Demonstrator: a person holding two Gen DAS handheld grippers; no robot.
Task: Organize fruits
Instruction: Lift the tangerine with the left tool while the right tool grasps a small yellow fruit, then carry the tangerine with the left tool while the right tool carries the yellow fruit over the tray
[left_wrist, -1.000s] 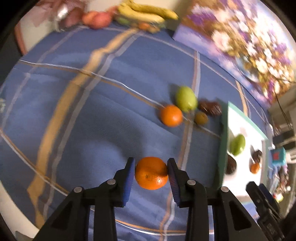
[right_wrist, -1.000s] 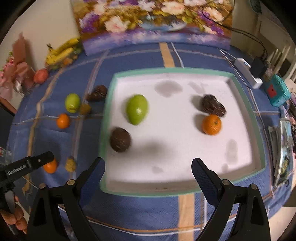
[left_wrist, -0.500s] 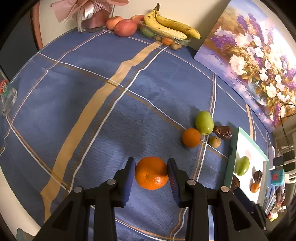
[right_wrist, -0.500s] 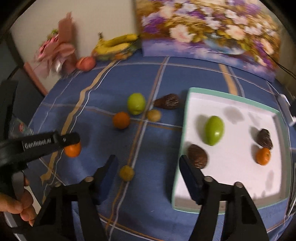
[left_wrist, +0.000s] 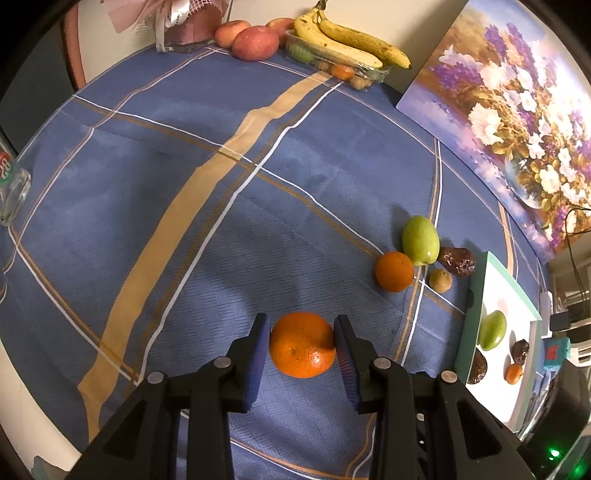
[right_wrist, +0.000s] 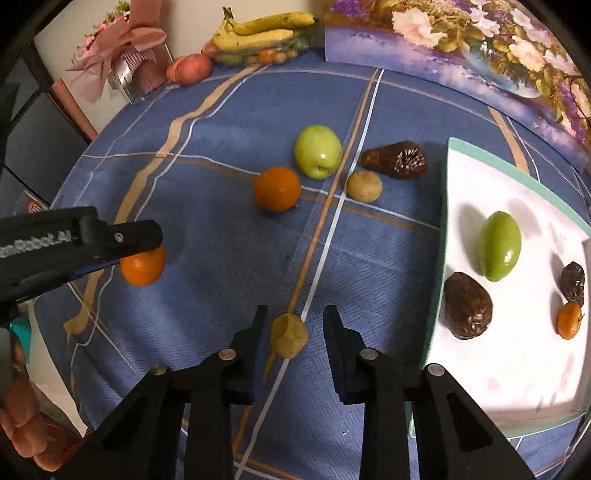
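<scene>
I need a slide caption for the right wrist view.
Right gripper jaws closing around a small tan fruit beside the white tray.

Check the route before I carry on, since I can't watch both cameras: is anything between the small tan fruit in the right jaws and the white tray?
Nothing visible: bare blue tablecloth lies between the small tan fruit, flanked by the right gripper, and the white tray; a dark brown fruit sits just inside.

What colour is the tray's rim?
Mint green, around the white square tray; clearest in the right wrist view.

tray: cut off by tongs | glass: perhaps jar, edge-cropped
</scene>
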